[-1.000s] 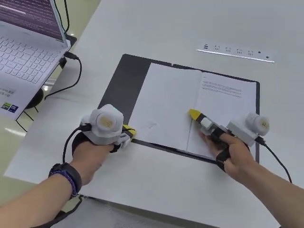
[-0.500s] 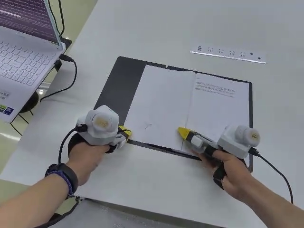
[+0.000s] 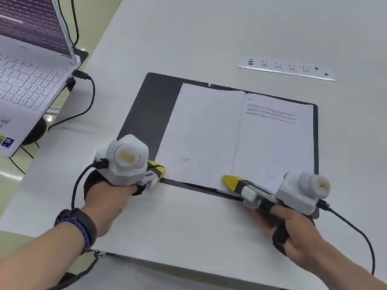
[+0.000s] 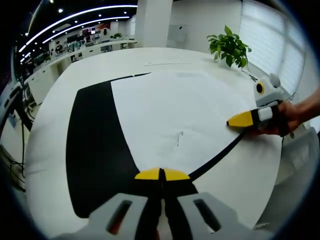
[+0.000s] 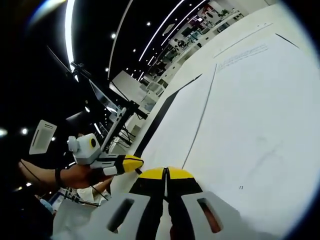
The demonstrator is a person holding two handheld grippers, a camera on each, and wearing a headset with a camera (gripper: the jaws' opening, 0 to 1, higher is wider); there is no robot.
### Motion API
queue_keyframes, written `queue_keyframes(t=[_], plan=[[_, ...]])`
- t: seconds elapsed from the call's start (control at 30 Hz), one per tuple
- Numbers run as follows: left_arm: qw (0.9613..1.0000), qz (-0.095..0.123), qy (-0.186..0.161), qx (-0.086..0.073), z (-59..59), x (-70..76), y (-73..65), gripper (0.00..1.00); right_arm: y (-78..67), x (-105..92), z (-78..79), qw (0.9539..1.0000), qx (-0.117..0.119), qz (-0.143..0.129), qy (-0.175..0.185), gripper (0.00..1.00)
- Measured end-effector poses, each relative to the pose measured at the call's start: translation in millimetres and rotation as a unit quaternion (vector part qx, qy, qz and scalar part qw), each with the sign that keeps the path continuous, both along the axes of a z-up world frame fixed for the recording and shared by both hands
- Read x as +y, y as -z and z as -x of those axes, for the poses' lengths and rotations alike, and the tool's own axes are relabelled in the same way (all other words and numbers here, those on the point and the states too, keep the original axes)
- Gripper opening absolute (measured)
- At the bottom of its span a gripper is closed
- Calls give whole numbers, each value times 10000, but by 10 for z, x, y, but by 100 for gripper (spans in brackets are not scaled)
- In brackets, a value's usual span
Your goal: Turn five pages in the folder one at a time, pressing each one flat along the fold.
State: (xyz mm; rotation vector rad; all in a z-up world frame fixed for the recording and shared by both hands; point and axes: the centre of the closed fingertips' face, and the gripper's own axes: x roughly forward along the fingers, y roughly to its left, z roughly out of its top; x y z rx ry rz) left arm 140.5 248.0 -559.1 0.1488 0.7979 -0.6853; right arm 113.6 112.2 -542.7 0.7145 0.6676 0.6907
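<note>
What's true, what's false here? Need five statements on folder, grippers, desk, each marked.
1. The black folder lies open on the white table. True.
2. The right gripper holds a lifted page. False: it is shut, empty, near the fold's bottom end; the pages lie flat.
3. The printed lines are on the right-hand white page. True.
4. The long white power strip lies on the folder. False: it lies on the table beyond it.
5. The left gripper is open. False: shut, by the folder's lower edge.
</note>
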Motion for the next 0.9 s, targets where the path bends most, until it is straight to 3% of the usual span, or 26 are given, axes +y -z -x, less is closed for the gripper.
queue_keyframes(t=[0.33, 0.6, 0.73, 0.8, 0.9], plan=[[9998, -164, 52, -66, 8, -11, 1, 0, 3, -4, 7, 10000, 39, 6, 11, 0], [9995, -304, 70, -36, 16, -27, 0, 0, -2, -40, 22, 9995, 231, -108, 170, 0], [9995, -298, 111, 77, 48, -64, -7, 7, -62, -112, 9, 9975, 335, -359, 518, 6], [9994, -202, 88, 263, 98, -115, -22, 14, -83, -143, 13, 9969, 342, -366, 599, 9], [9992, -217, 117, 302, 154, -178, -40, 24, -145, -164, 20, 9971, 306, -337, 617, 16]])
